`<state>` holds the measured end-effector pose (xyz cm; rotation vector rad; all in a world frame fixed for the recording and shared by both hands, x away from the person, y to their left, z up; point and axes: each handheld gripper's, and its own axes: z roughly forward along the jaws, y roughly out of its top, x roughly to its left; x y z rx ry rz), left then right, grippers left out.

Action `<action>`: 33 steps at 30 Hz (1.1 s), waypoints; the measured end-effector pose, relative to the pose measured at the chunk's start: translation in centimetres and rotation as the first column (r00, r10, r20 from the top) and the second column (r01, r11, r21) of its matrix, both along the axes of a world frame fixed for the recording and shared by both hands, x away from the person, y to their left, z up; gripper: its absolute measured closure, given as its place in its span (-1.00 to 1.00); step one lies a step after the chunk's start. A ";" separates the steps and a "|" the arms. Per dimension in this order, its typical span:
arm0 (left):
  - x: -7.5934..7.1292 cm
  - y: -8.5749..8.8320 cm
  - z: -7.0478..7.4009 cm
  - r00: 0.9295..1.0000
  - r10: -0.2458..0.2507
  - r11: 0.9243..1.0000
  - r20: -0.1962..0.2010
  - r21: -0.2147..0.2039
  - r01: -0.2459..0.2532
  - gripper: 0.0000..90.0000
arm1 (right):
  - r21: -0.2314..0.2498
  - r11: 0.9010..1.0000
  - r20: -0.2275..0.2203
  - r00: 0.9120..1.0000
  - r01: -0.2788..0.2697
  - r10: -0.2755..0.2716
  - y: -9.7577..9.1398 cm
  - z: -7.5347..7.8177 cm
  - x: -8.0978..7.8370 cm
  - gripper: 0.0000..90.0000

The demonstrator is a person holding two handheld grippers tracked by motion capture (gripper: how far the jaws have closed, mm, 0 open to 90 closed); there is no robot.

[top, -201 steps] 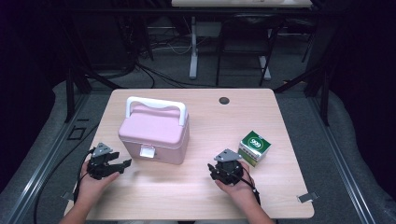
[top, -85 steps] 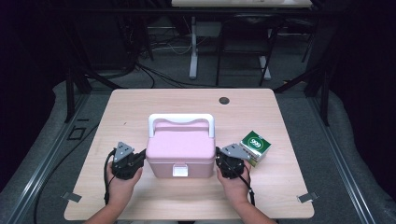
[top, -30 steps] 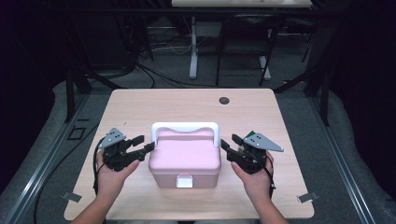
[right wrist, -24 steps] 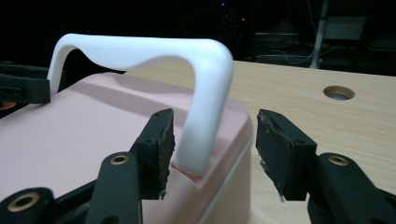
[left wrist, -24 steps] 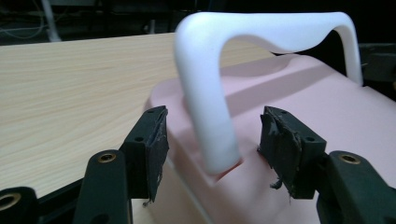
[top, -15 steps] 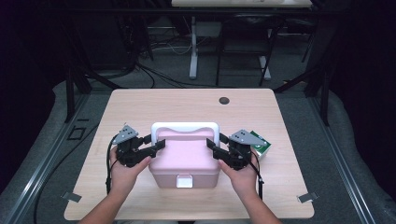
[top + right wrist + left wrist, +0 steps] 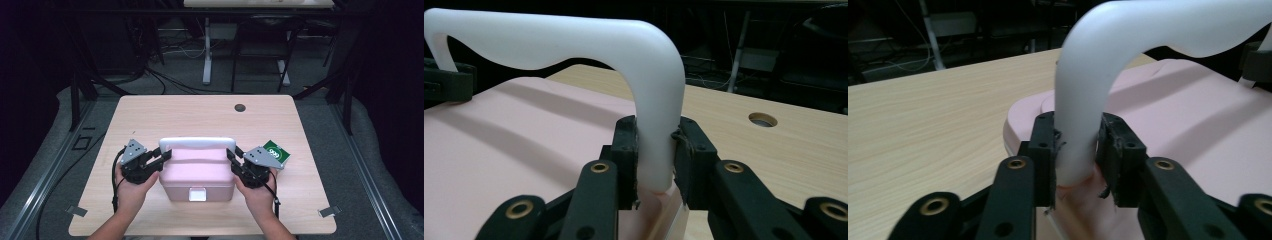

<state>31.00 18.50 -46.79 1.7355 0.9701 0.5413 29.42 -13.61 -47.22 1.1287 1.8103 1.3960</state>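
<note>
**Both grippers clamp the white handle of the pink box**

A pink lidded box (image 7: 198,170) sits near the front edge of the wooden table (image 7: 200,112), centred between the person's hands, its latch facing the near side. Its white handle (image 7: 197,144) stands upright over the lid. The left gripper (image 7: 159,157) has just been closing, and its jaws now press on the left leg of the handle, low down by the lid. The right gripper (image 7: 234,159) has likewise just been closing and pinches the right leg at the same height. A green packet (image 7: 276,151) lies just right of the box, partly behind the right gripper. A dark round hole (image 7: 240,107) marks the far side of the table.
</note>
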 end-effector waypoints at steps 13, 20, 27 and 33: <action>-1.5 1.0 0.6 0.999 -0.035 0.999 -0.040 0.015 0.036 0.62 | -0.034 0.999 -0.030 0.999 -0.027 0.026 0.5 0.7 -1.6 0.63; -2.5 1.4 0.4 0.999 -0.044 0.999 -0.023 0.019 0.044 0.62 | -0.023 0.999 0.003 1.000 -0.030 0.030 0.9 0.4 -3.4 0.63; -2.2 1.5 0.5 0.998 -0.048 0.999 -0.041 0.004 0.048 0.62 | -0.022 0.999 0.005 1.000 -0.031 0.031 0.8 0.2 -3.3 0.63; -1.5 1.5 1.7 0.998 -0.051 0.999 -0.032 -0.015 0.050 0.62 | 0.014 0.999 0.001 0.999 -0.034 0.034 0.5 1.0 -2.9 0.63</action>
